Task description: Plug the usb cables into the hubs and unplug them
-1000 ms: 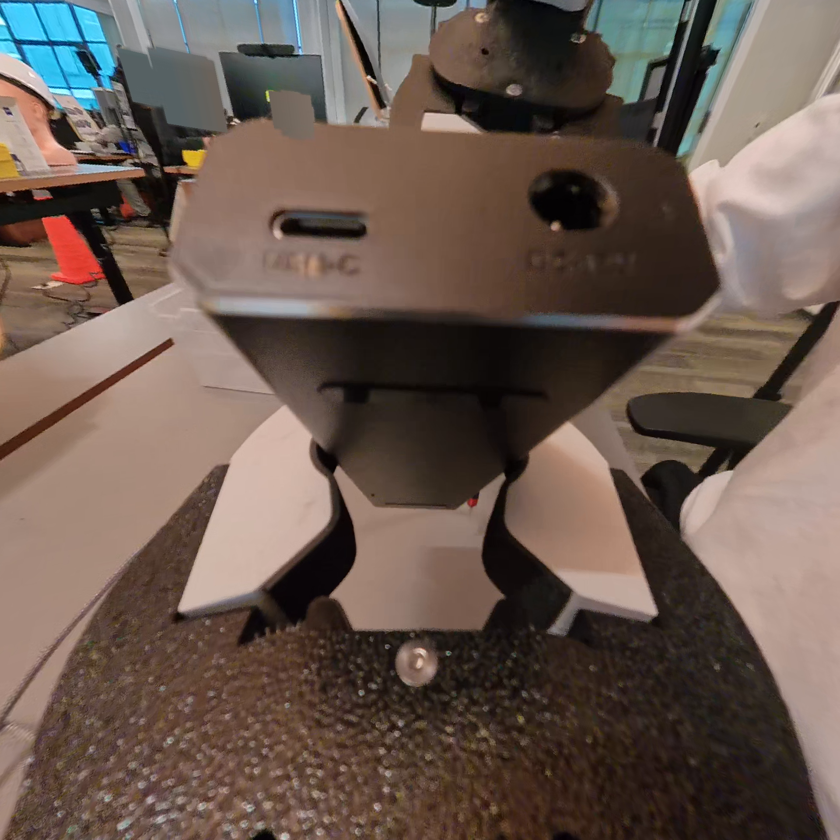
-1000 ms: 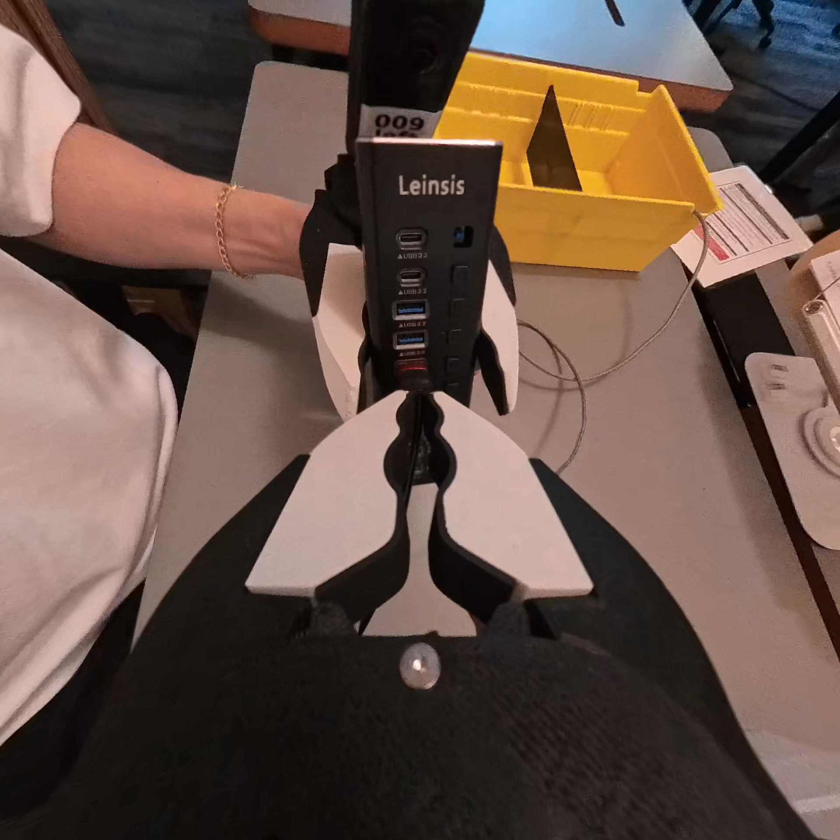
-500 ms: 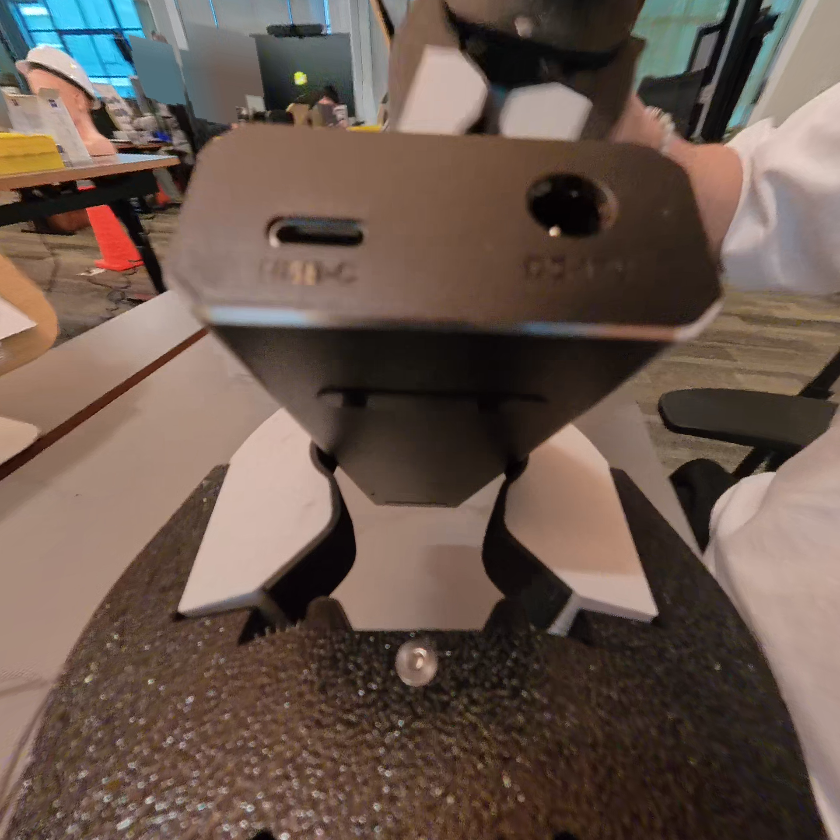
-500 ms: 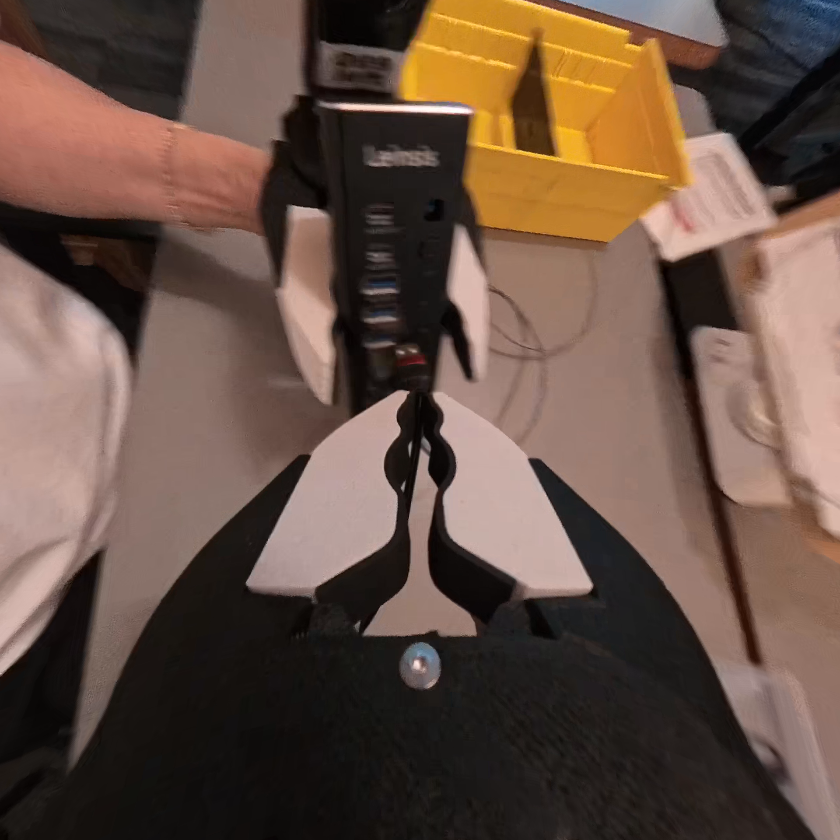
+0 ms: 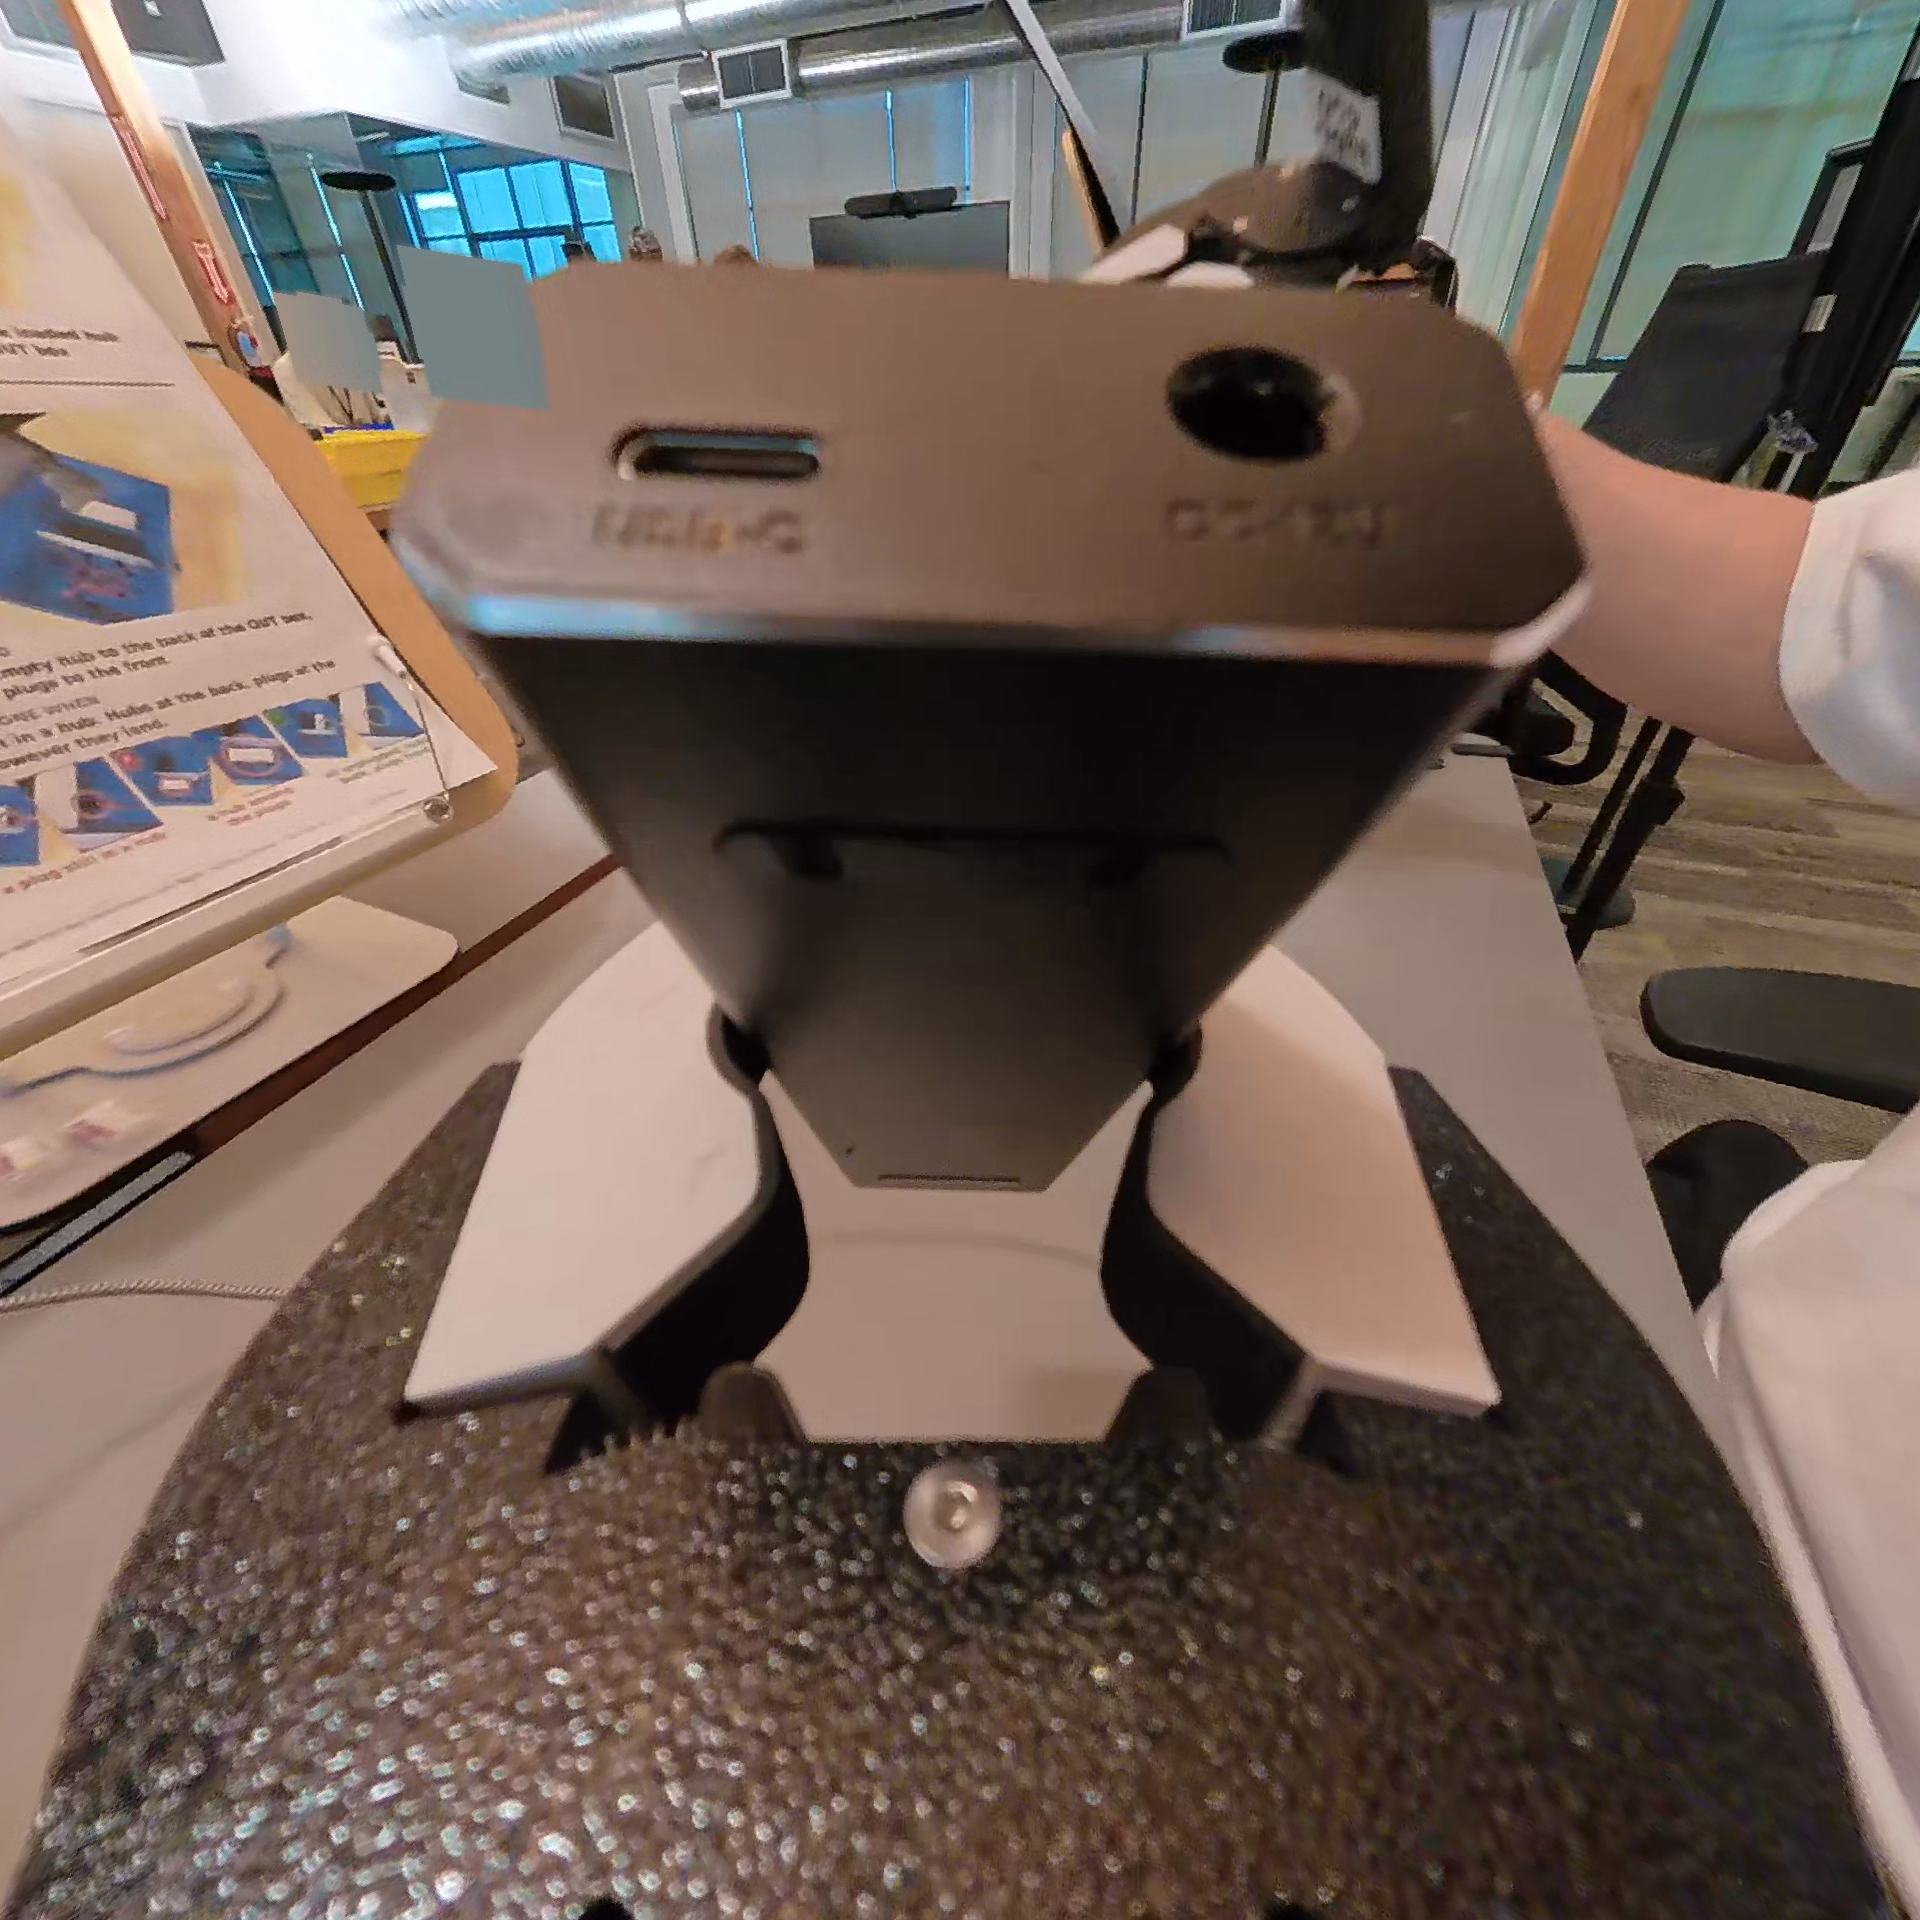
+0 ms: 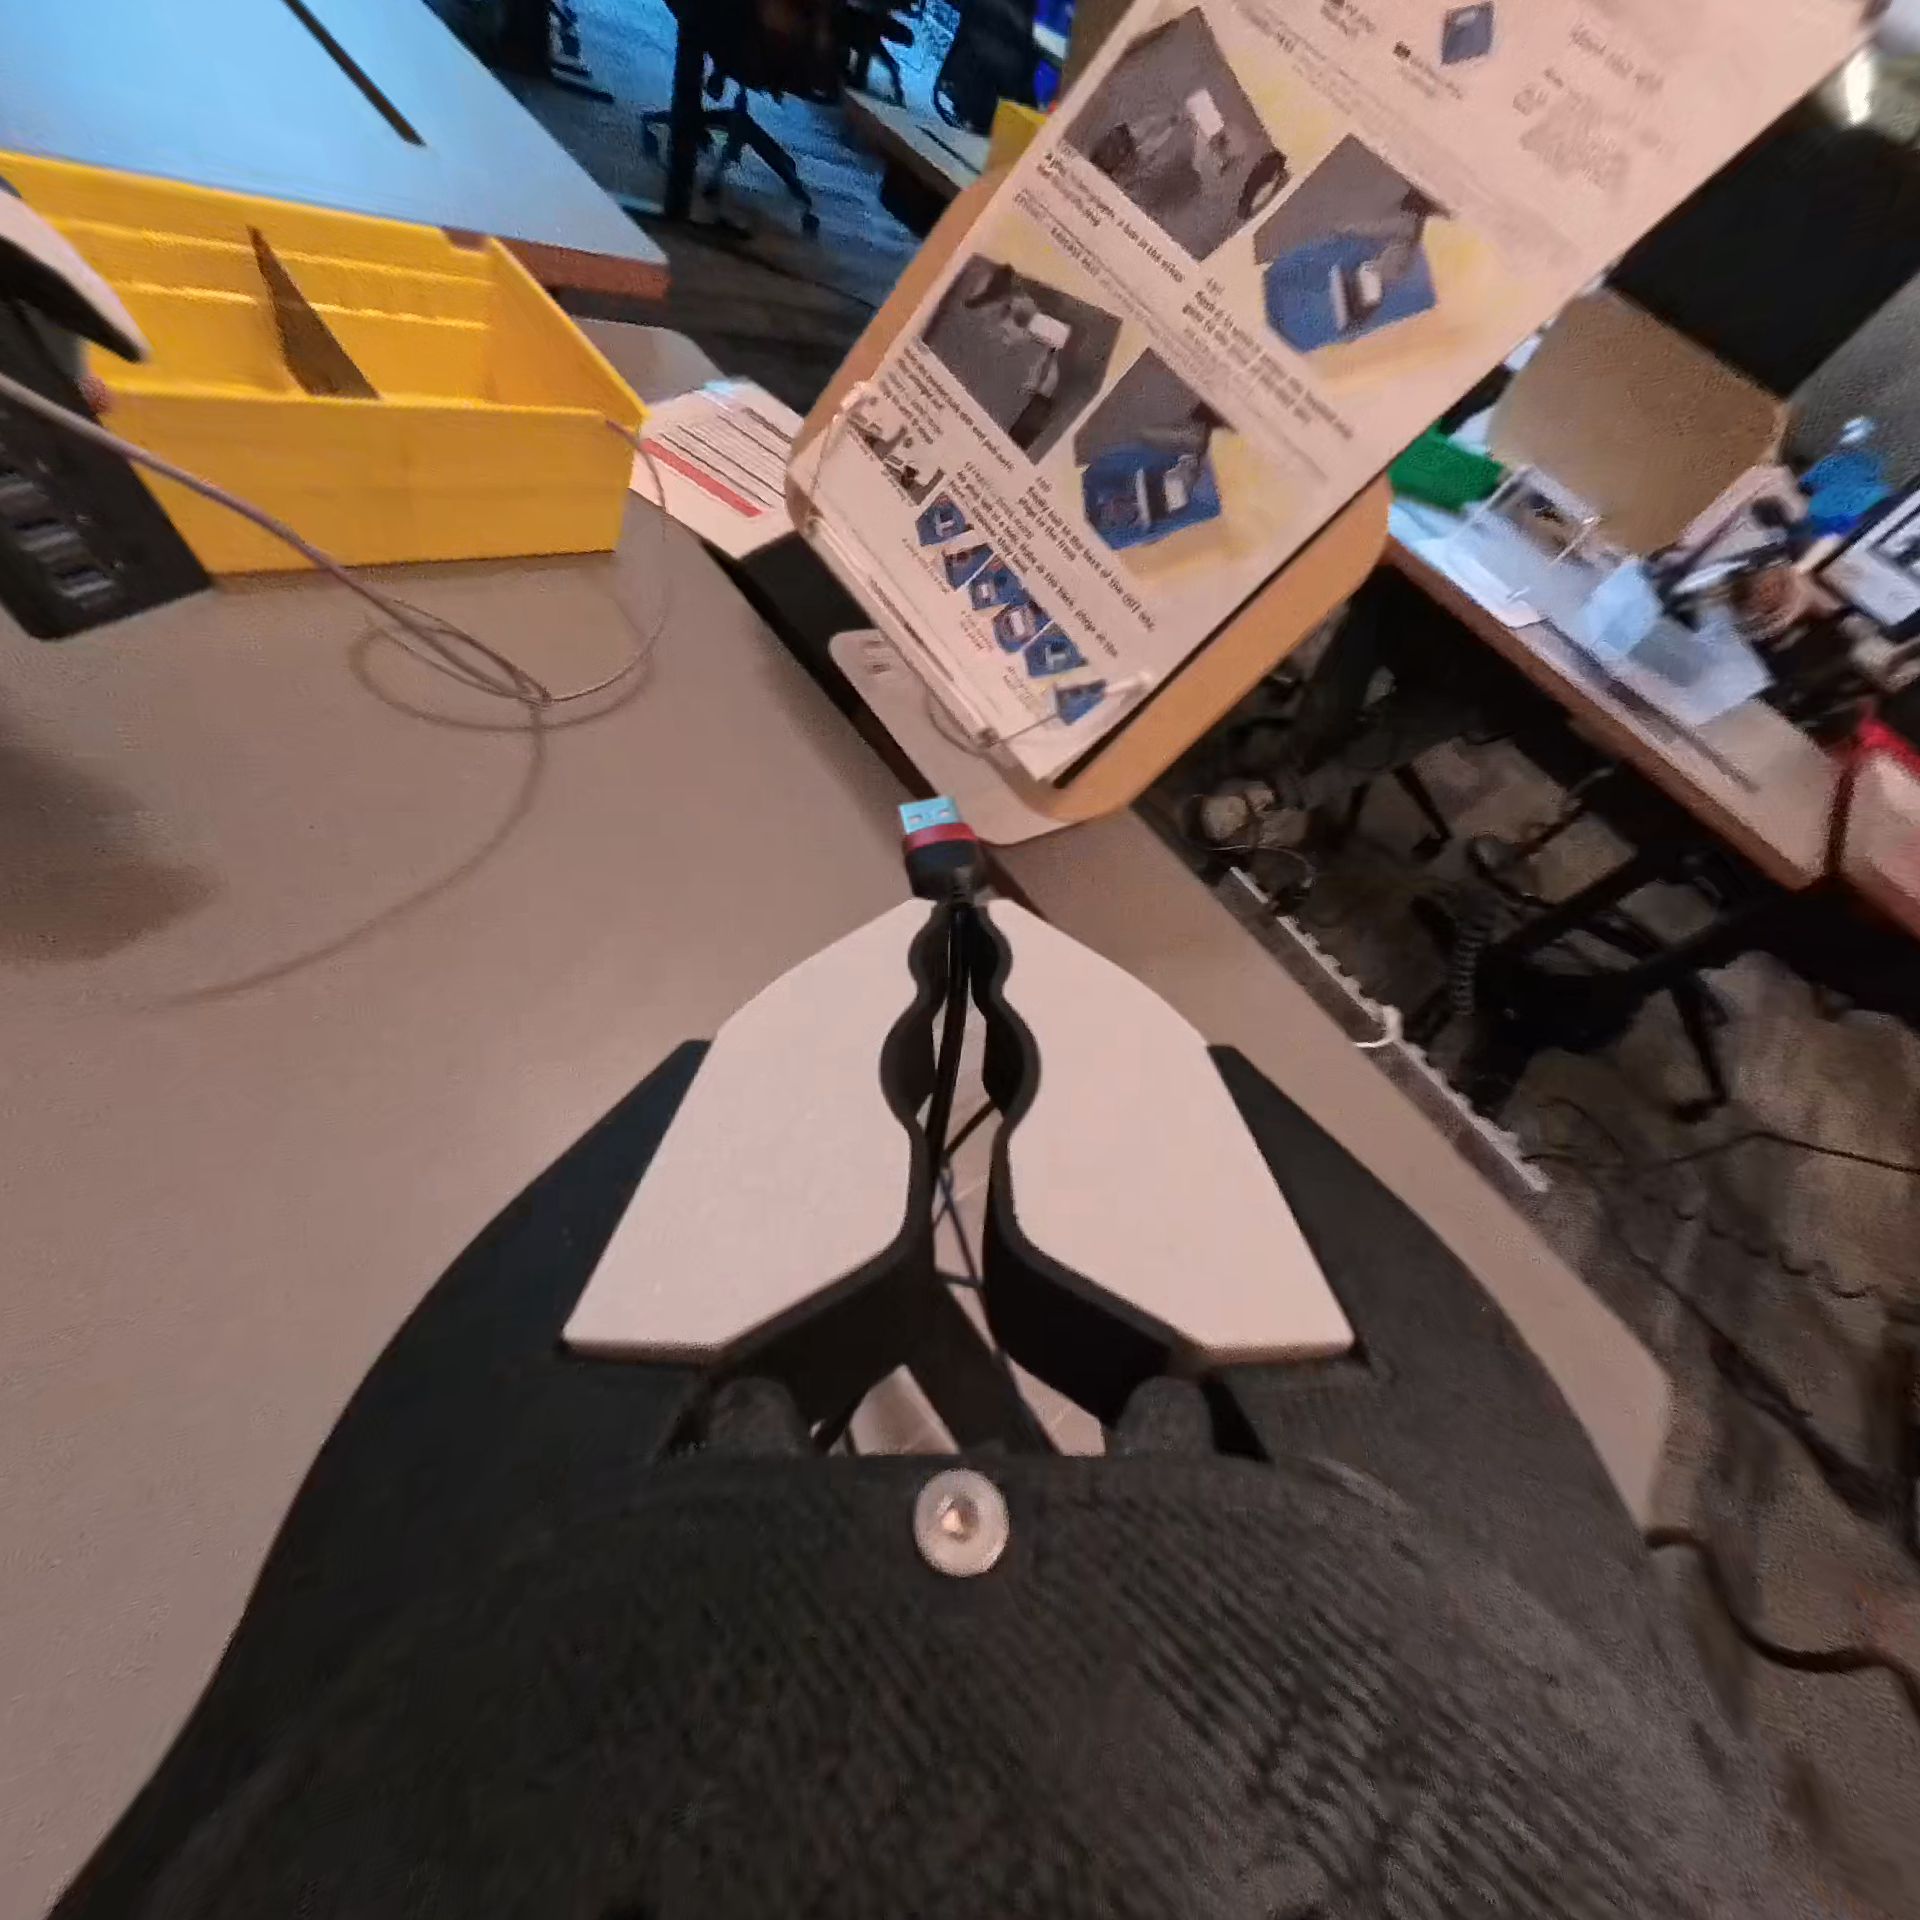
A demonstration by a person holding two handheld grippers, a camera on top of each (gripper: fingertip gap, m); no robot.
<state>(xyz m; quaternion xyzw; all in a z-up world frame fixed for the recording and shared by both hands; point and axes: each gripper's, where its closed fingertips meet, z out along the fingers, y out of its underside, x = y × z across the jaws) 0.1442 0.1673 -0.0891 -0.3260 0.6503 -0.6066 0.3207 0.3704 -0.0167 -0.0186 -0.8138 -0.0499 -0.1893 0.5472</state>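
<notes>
- Between the two white fingers of the left gripper (image 5: 956,1049) stands the dark metal rectangular USB hub (image 5: 987,665), clamped at its lower end; its end face with an oval slot and a round socket fills the left wrist view towards 12 o'clock.
- At 12 o'clock in the right wrist view, the right gripper (image 6: 954,914) is pinched shut on the thin black USB cable (image 6: 943,1049), whose black plug with a red band and pale blue tip (image 6: 932,847) sticks out past the fingertips, free in the air over the grey tabletop (image 6: 312,935).
- The hub's port side shows only at 9 o'clock in the right wrist view (image 6: 73,530), well apart from the plug.
- Bare tabletop lies between 9 and 11 o'clock of the right gripper, crossed only by a thin grey looped wire (image 6: 457,665).
- The table's edge runs from 12 towards 4 o'clock just beside the right gripper, with floor beyond.
- A yellow plastic divided bin (image 6: 343,416) sits at 10 o'clock by the far edge.
- A tilted wooden board with a printed instruction sheet (image 6: 1143,416) leans at 1 o'clock, near the plug.
- Only the left wrist view shows the person's white-sleeved arm (image 5: 1704,644) at 3 o'clock and a black chair armrest (image 5: 1787,1029) beyond the table's edge.
</notes>
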